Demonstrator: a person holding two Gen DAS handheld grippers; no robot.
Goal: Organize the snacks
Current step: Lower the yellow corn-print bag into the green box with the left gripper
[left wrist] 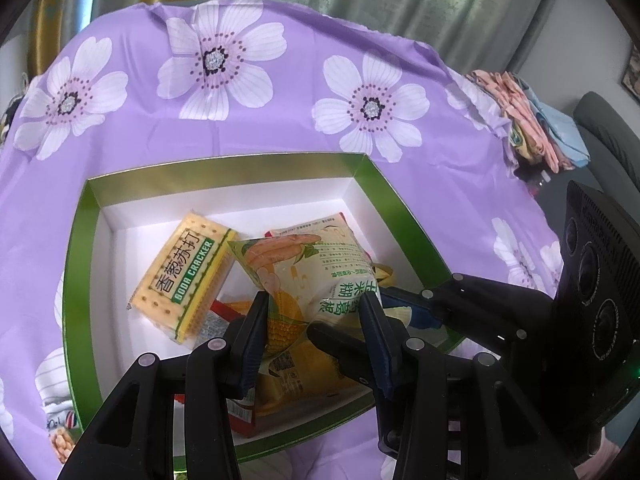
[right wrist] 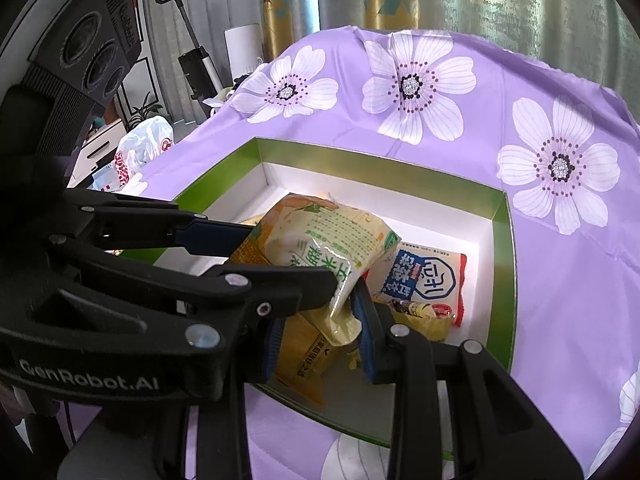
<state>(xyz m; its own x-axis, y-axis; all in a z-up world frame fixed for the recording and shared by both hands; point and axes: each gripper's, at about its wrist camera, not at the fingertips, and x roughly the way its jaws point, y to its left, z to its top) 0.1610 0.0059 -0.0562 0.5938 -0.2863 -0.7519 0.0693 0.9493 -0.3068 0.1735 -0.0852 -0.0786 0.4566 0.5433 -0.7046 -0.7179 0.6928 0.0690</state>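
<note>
Both tools grip the corn packet (left wrist: 304,276) over the green box (left wrist: 76,264): left tool (left wrist: 316,312) clamped on one end, right tool (right wrist: 320,320) on the other, its length running from 7 toward 1 o'clock.

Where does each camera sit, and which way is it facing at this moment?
Left wrist: on the left gripper, looking down into the green box; its own fingers pinch the corn bag, and the right gripper shows at right.
Right wrist: on the right gripper, facing the same box from the other side; the left gripper shows at left.
Shared: box, corn bag, purple floral cloth.
</note>
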